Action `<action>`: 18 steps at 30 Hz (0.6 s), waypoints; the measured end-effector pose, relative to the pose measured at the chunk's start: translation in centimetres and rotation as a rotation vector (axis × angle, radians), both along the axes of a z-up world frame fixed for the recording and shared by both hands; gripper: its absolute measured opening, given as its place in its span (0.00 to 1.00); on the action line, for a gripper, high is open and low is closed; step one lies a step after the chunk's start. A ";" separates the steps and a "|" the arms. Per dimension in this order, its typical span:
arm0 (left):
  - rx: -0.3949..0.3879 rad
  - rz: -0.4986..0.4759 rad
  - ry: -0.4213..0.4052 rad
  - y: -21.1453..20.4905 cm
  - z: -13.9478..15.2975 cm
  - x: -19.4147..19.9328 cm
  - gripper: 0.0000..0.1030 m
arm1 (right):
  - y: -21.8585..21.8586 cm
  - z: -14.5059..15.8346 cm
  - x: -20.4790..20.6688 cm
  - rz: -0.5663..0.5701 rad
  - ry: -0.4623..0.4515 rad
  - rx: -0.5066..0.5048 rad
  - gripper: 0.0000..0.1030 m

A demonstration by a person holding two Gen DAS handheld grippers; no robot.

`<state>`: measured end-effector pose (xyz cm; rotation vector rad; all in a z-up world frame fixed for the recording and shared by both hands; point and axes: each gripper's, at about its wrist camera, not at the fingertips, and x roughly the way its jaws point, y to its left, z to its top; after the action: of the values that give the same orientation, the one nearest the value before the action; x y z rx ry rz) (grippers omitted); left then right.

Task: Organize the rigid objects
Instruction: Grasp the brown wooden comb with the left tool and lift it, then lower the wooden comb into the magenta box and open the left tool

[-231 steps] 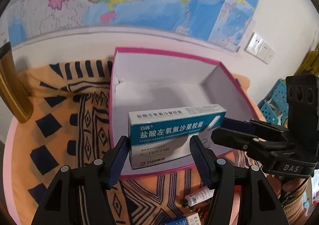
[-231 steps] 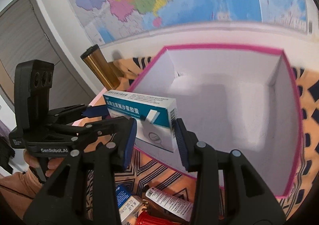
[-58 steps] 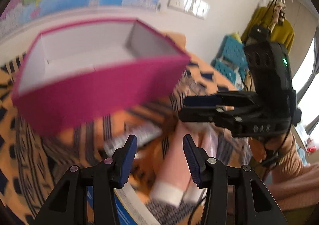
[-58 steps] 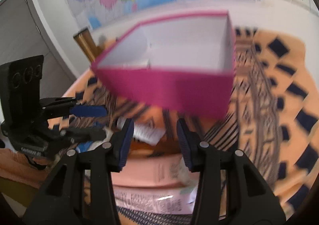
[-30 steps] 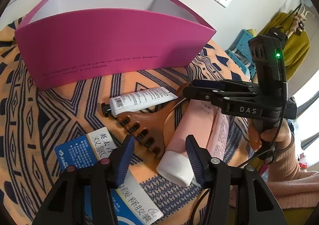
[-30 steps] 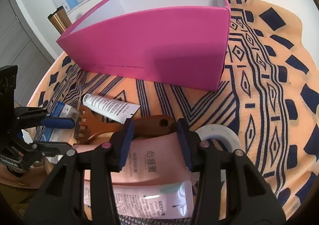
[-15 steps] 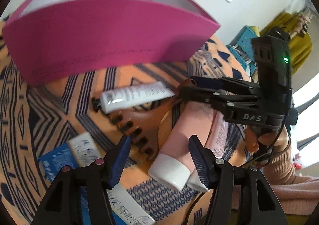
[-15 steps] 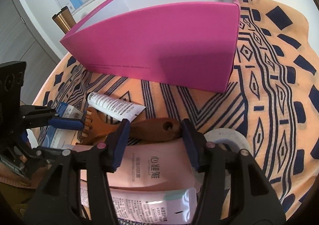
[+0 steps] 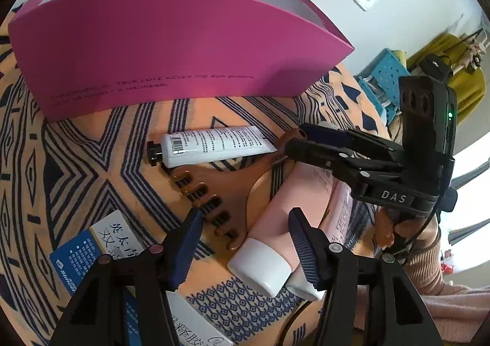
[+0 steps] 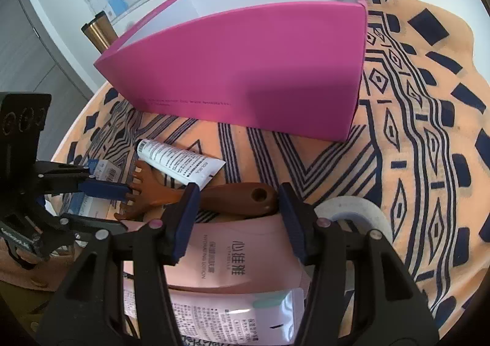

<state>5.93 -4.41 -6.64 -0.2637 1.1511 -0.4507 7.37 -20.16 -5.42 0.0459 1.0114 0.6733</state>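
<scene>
On the patterned cloth [image 9: 92, 168], the loose items lie in a tight pile in front of the pink box [image 9: 171, 48], and the crowding is the main hazard.

Going left to right in the left wrist view: a blue medicine carton [image 9: 92, 251] sits at about 8 o'clock, partly under the left gripper [image 9: 245, 245], whose jaws stand wide and hold nothing. They hover over the toothed head of the brown wooden comb [image 9: 220, 189] and the white cap of the pink lotion tube [image 9: 291, 214]. Closing here could catch both at once, or pinch the round cap so that it squirts sideways.

At centre, the white tube [image 9: 211, 143] lies flat with its black cap toward 9 o'clock and touches the comb, so dragging the comb would likely pull it along.

At 3 o'clock the right gripper [image 9: 294, 143] reaches in near the comb's handle. In its own view the right gripper [image 10: 237, 211] is also spread wide and empty, straddling the handle's holed end, which rests on the lotion tube. Both tools aiming at one comb risks a collision or a tug from two ends.

The comb looks hard, smooth and glossy, thin at the neck. The roll of tape [image 10: 352, 214] lies just right of the handle, and a careless sweep could knock it away.
</scene>
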 end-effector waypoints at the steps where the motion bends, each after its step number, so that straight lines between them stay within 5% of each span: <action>1: 0.001 0.002 0.000 0.0 0.0 0.0 0.57 | 0.0 0.0 0.0 -0.003 0.002 0.009 0.55; 18: 0.003 0.004 -0.075 0.3 2.5 -0.9 0.56 | -1.3 2.8 -1.1 -0.029 -0.059 0.071 0.54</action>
<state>5.02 -4.11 -4.16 -0.2450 1.0779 -0.4516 6.30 -21.44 -2.59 0.1021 0.9280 0.6799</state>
